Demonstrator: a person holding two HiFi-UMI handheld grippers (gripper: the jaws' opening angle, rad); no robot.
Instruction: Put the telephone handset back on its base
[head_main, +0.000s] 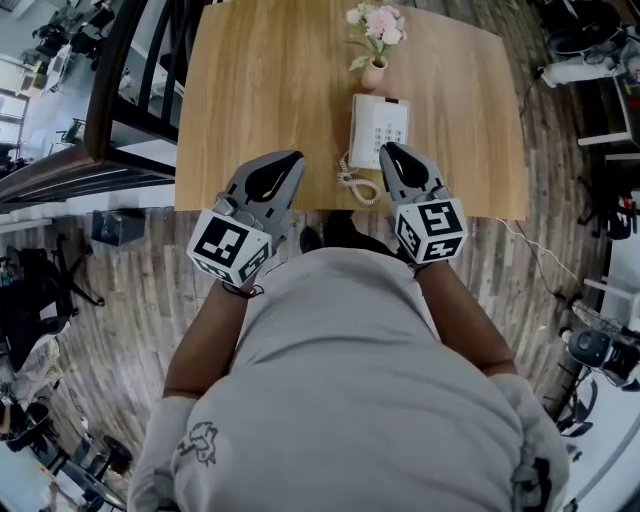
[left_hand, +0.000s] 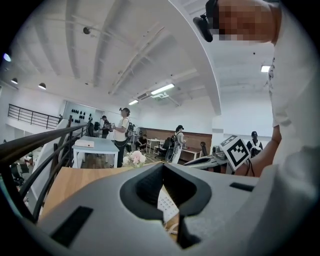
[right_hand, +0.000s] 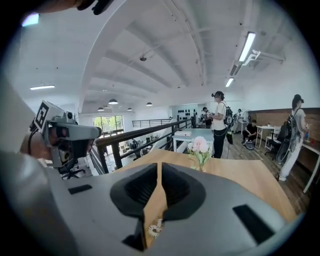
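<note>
On the wooden table (head_main: 270, 90) lies a white telephone (head_main: 379, 130) with its keypad up and a coiled cord (head_main: 358, 184) trailing toward the near edge. I cannot tell whether the handset rests on the base. My right gripper (head_main: 389, 151) hovers just at the phone's near right corner, its jaws closed to a thin slit with nothing between them. My left gripper (head_main: 290, 160) hangs over the table's near edge, left of the phone, shut and empty. Through the left gripper's (left_hand: 162, 167) slit I glimpse the keypad (left_hand: 166, 202); through the right gripper's (right_hand: 159, 165) slit, the cord (right_hand: 154, 227).
A small pink vase of flowers (head_main: 376, 38) stands just behind the phone. A dark railing (head_main: 120, 90) runs along the table's left side. The table's front edge is right under my grippers. Several people stand far off in the room (left_hand: 122, 127).
</note>
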